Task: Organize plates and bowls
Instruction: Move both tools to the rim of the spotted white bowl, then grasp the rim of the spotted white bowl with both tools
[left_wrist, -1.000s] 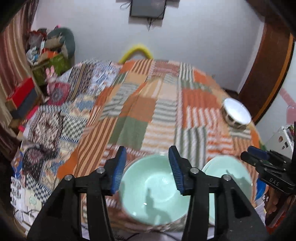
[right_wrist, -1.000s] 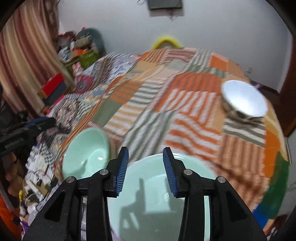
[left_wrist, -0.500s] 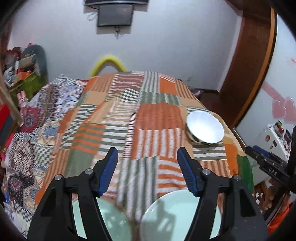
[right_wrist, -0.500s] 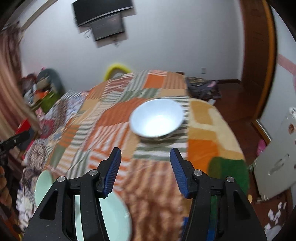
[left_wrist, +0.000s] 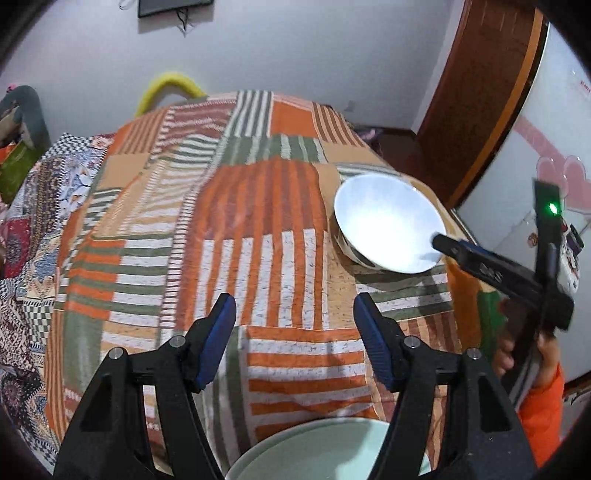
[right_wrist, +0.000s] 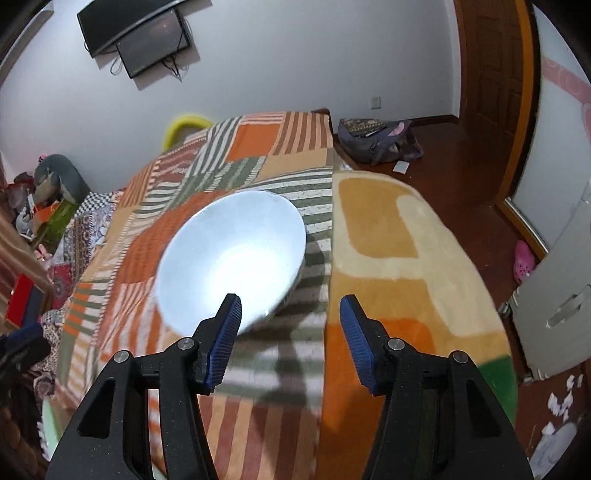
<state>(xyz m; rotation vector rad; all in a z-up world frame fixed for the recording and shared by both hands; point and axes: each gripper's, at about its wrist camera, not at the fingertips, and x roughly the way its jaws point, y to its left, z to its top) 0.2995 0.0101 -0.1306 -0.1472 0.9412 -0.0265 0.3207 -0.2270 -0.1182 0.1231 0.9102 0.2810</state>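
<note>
Patchwork bedspread (left_wrist: 258, 229) in orange, green and white stripes covers the bed where the dishes sit. A white bowl (left_wrist: 388, 227) rests on it toward the right side, upright, with a dark pattern on its outer wall. In the right wrist view the same white bowl (right_wrist: 232, 258) lies just ahead of the right hand-held gripper (right_wrist: 290, 338), whose blue-padded fingers are spread apart and hold nothing; the left finger's tip overlaps the bowl's near rim in the picture, though contact cannot be judged. Beside the bowl on the right, a fuzzy yellow and orange blanket (right_wrist: 402, 258) meets the striped cloth.

The left hand-held gripper (left_wrist: 295, 341) hangs over bare bedspread with its fingers also spread wide and nothing between them. Directly below it, at the bottom edge, shows the rim of a pale green dish (left_wrist: 317, 454), partly hidden by the gripper's black frame. Seen from this camera, the right hand-held gripper (left_wrist: 439, 242) reaches in from the right, its tip at the bowl's near edge.

Around the bed: a backpack (right_wrist: 376, 142) on the wooden floor, a dark screen (right_wrist: 155, 40) on the white wall, a yellow curved object (left_wrist: 170, 88) behind the bed's far end, a pink shoe (right_wrist: 524, 260) by the door, and clutter piled at the left.
</note>
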